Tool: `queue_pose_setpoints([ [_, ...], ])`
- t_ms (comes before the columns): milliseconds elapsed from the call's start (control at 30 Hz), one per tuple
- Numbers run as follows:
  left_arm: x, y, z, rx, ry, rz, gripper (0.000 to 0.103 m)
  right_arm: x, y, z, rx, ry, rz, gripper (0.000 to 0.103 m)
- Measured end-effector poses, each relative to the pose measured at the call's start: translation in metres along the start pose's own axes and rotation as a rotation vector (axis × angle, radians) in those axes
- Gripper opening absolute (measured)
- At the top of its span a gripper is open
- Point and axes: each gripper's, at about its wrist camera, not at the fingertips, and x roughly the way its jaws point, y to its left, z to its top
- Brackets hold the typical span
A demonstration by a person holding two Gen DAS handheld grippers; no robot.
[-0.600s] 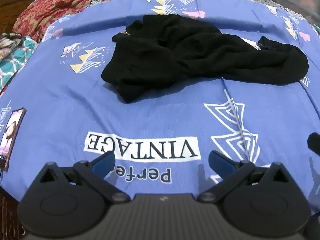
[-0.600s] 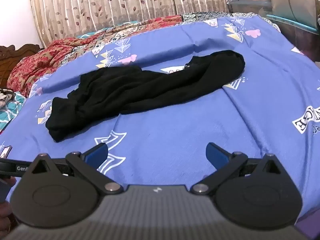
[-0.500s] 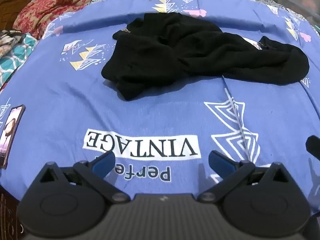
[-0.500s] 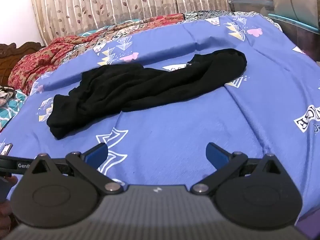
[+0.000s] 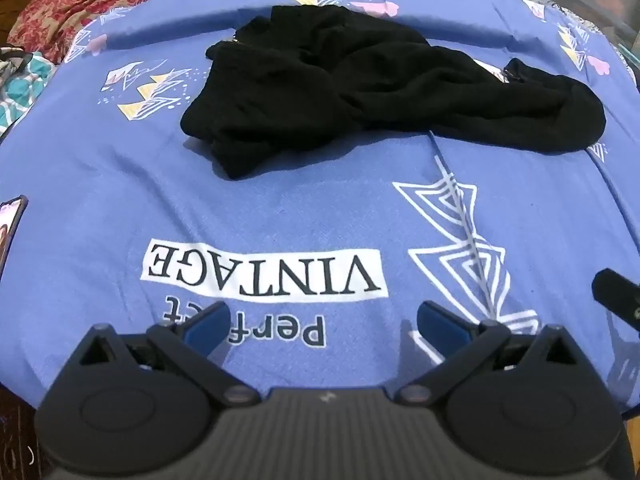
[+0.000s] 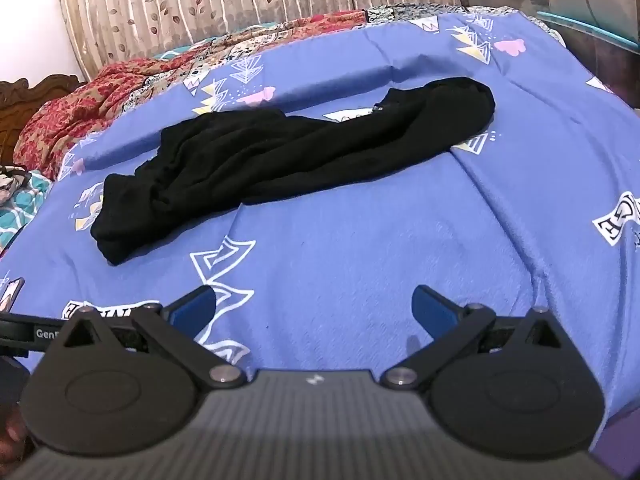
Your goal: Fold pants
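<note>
Left of the black pants, a phone is cut by the picture's edge with its screen unreadable, the far folds of the pants hide their own waistband, and beyond them the patterned quilt perhaps runs on, blurred and cropped.

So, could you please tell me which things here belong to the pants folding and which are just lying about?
Belongs to the job:
- crumpled black fabric pants
- left gripper, jaws open
- right gripper, jaws open

Just lying about:
- red floral patterned blanket
- phone with lit screen
- teal patterned cloth
</note>
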Motion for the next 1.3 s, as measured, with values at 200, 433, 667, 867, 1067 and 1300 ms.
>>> queue_pose_setpoints([
  [200,-0.001,0.0,-0.001,-0.009,-0.011,-0.011,0.103,0.001,0.0,0.001,-0.005,0.012,0.005,0.103],
  [433,-0.006,0.008,-0.001,-0.047,-0.061,-0.016,0.101,0.005,-0.002,-0.001,0.008,0.032,0.003,0.103],
  [667,-0.006,0.044,0.015,-0.109,-0.088,-0.009,0.09,0.006,-0.006,-0.002,0.018,0.031,0.012,0.103],
  [867,0.003,0.106,0.051,-0.34,-0.097,-0.097,0.103,0.005,-0.016,0.001,0.042,0.003,0.029,0.077],
  [1067,0.043,0.136,0.079,-0.527,-0.046,-0.223,0.103,0.01,-0.031,0.007,0.098,0.025,0.075,0.057],
  [1300,0.089,0.133,0.107,-0.64,0.021,-0.345,0.066,0.024,-0.081,0.053,0.209,-0.057,0.018,0.06],
])
